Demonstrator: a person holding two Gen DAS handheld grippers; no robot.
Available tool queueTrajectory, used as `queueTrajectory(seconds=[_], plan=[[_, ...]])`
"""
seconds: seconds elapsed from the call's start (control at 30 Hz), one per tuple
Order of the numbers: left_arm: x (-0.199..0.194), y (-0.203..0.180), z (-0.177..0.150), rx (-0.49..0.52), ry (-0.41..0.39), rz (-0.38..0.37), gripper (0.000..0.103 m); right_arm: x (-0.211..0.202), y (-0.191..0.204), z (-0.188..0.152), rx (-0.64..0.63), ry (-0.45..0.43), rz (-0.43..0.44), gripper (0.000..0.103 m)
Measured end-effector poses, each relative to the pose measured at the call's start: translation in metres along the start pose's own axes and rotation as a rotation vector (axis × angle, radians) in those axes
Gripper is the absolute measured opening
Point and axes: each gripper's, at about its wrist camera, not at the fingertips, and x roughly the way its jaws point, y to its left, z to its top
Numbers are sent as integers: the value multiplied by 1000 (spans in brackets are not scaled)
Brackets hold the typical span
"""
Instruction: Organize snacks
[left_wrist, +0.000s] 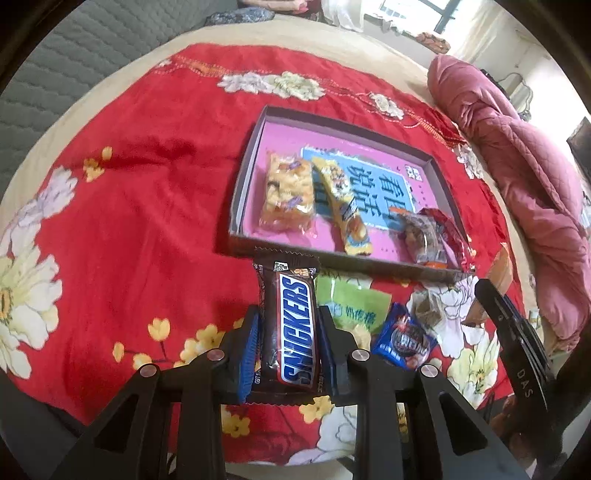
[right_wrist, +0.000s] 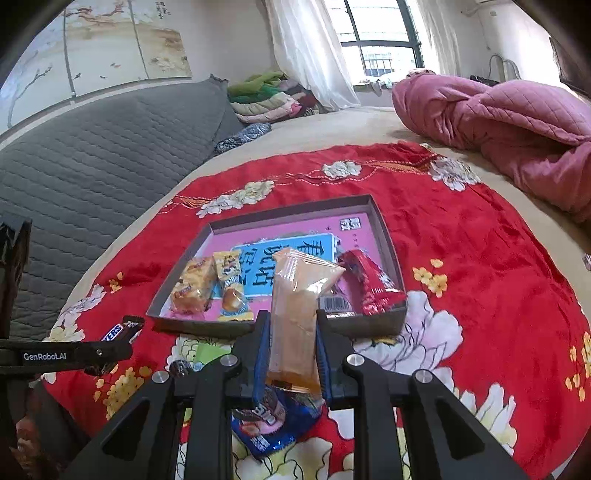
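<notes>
My left gripper (left_wrist: 290, 314) is shut on a brown Snickers bar (left_wrist: 293, 325), held just in front of the near wall of a shallow box (left_wrist: 243, 184) with a pink floor. My right gripper (right_wrist: 291, 321) is shut on a pale orange snack packet (right_wrist: 295, 314), held above the box's near wall (right_wrist: 369, 323). In the box lie a yellow rice-crisp pack (left_wrist: 286, 192), a yellow bar (left_wrist: 343, 206) and a red-and-clear packet (left_wrist: 432, 232). A blue cookie packet (left_wrist: 402, 343) and a green packet (left_wrist: 351, 302) lie on the red cloth (left_wrist: 147, 221).
The red flowered cloth (right_wrist: 480, 258) covers a beige bed. A pink quilt (left_wrist: 517, 155) is bunched at the right. A grey padded headboard (right_wrist: 92, 158) stands at the left. The left gripper's side (right_wrist: 66, 356) shows in the right wrist view, with the Snickers bar's end (right_wrist: 118, 330).
</notes>
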Motion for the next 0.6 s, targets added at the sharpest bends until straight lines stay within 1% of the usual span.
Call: queueTrajectory(seconds=[0.17, 0.43, 0.6], plan=[[1, -8, 11, 20, -18, -6, 30, 5, 3, 4, -14, -11, 8, 23], [7, -19, 28, 47, -43, -17, 30, 12, 1, 10, 4, -25, 14, 23], [13, -22, 40, 45, -52, -15, 30, 18, -2, 15, 17, -31, 16, 23]])
